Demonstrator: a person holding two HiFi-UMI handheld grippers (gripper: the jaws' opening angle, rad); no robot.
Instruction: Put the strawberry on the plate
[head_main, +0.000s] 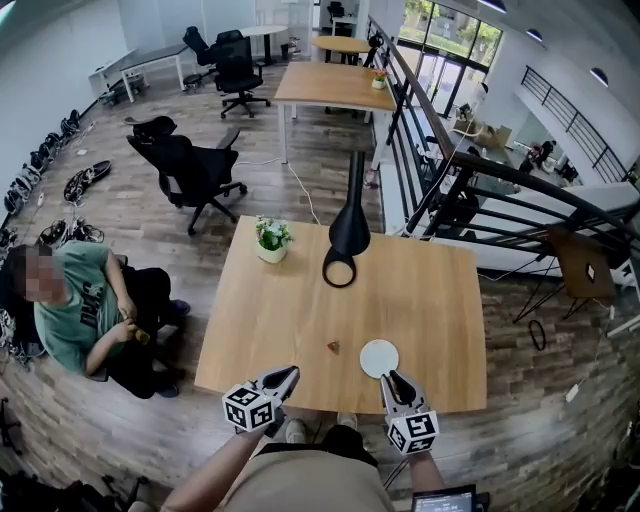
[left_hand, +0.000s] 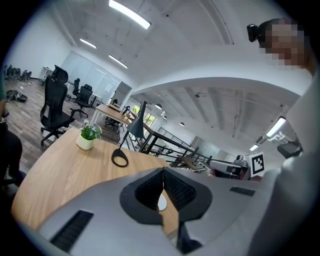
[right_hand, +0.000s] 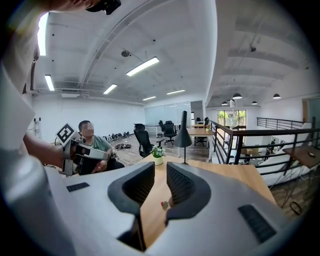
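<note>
A small red strawberry (head_main: 333, 347) lies on the wooden table (head_main: 300, 300) near its front edge, just left of a round white plate (head_main: 379, 358). My left gripper (head_main: 293, 374) hovers at the front edge, left of and nearer than the berry, its jaws shut and empty. My right gripper (head_main: 391, 377) sits right at the plate's near rim, jaws shut with nothing held. In the right gripper view the strawberry (right_hand: 164, 205) shows on the table beyond my right gripper (right_hand: 160, 164). Part of the plate (left_hand: 161, 201) peeks through beneath my left gripper (left_hand: 163, 170).
A black desk lamp (head_main: 345, 245) and a potted plant (head_main: 271, 240) stand at the table's far side. A person (head_main: 80, 310) sits on the floor at the left. A black office chair (head_main: 190, 170) is beyond; a stair railing (head_main: 450, 190) runs to the right.
</note>
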